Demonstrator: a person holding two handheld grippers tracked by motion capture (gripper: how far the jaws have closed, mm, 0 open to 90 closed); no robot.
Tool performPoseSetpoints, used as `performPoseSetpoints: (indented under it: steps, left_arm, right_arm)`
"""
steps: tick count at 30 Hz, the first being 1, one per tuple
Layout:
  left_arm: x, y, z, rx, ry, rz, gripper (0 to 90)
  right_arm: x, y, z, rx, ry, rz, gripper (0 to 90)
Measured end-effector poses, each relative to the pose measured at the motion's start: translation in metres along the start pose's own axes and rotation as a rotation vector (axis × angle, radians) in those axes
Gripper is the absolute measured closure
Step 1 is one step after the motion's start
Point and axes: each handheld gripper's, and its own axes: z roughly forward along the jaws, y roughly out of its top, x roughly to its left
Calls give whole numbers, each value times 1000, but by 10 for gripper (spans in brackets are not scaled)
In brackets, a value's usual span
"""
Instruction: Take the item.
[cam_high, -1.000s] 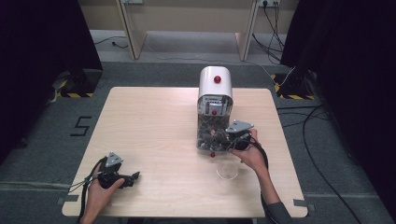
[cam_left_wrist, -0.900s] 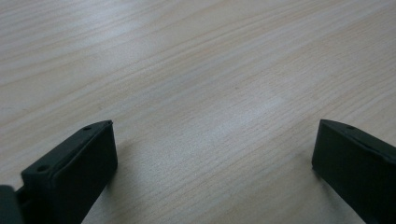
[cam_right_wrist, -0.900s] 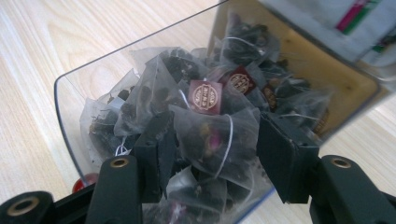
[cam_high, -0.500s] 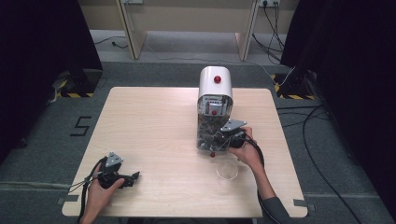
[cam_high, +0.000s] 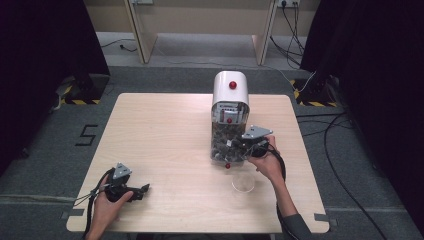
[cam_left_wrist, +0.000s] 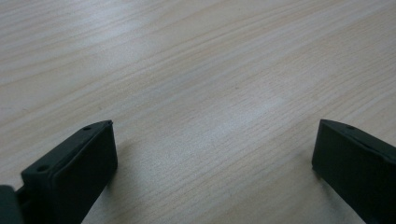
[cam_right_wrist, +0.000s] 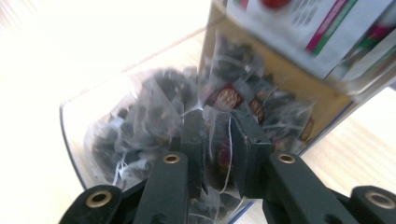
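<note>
A white dispenser (cam_high: 230, 92) with a red knob stands right of the table's middle, and its clear lower bin (cam_right_wrist: 107, 135) is packed with mesh tea bags. My right gripper (cam_high: 231, 146) reaches into the bin from the right. Its jaws have just been closing, and in the right gripper view my right gripper (cam_right_wrist: 217, 140) stands narrow with a tea bag (cam_right_wrist: 218, 161) and its string pinched between the pads. My left gripper (cam_high: 145, 190) rests at the table's front left corner. In the left gripper view my left gripper (cam_left_wrist: 212, 140) is open wide over bare wood.
A small clear glass cup (cam_high: 243, 183) stands on the wooden table (cam_high: 165, 130) just in front of the right hand. A small red knob (cam_high: 227, 165) sits at the bin's base. Cables trail on the floor at the right.
The right gripper has pushed left, further into the bin of tea bags. The left hand and its gripper have stayed where they were.
</note>
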Motion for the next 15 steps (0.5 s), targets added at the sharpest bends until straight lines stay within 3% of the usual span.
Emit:
performPoseSetpoints:
  steps: [15]
  left_arm:
    - [0, 0, 0, 0, 0, 0, 0]
  right_arm:
    - [-1, 12, -28, -122, -9, 22, 776]
